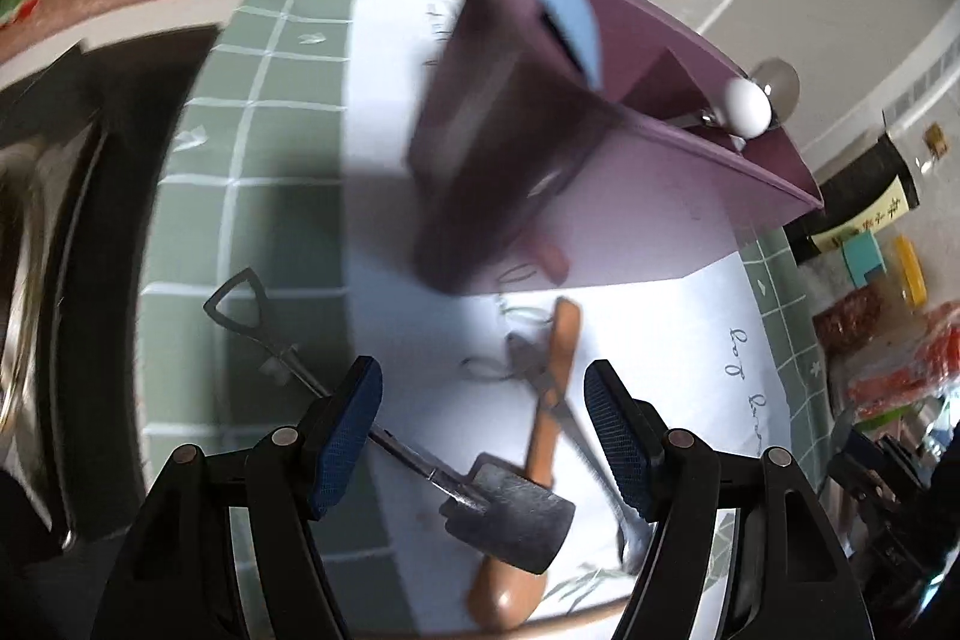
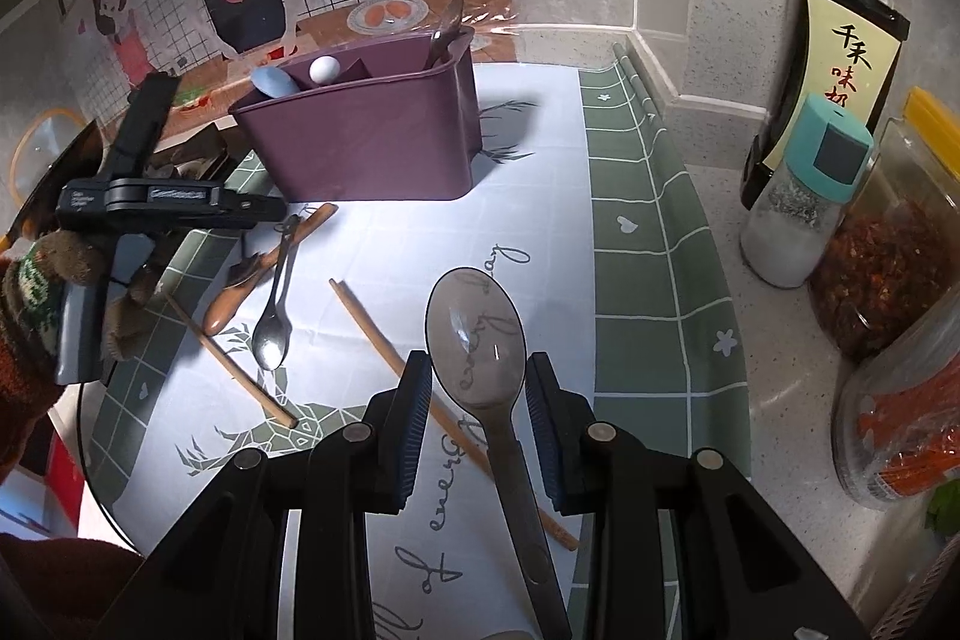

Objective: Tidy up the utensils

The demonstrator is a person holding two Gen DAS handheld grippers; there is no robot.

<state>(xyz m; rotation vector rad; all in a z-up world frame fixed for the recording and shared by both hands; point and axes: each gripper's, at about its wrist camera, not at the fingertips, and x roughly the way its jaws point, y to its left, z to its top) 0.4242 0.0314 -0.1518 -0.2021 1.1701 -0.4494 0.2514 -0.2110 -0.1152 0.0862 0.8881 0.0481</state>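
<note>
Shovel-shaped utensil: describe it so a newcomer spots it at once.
Start at the purple caddy on the white-and-green mat. Nearer the left tongs, the shovel-shaped utensil lies across a wooden spoon. Only it has a triangular loop handle.

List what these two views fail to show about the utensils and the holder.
- Purple utensil holder: motion-blurred in the left wrist view.
- Translucent spoon handle end: cut off by the right wrist frame's bottom edge; the right hand-held gripper grip is unclear.
- Wooden spoon: partly under the shovel-shaped spoon.
</note>
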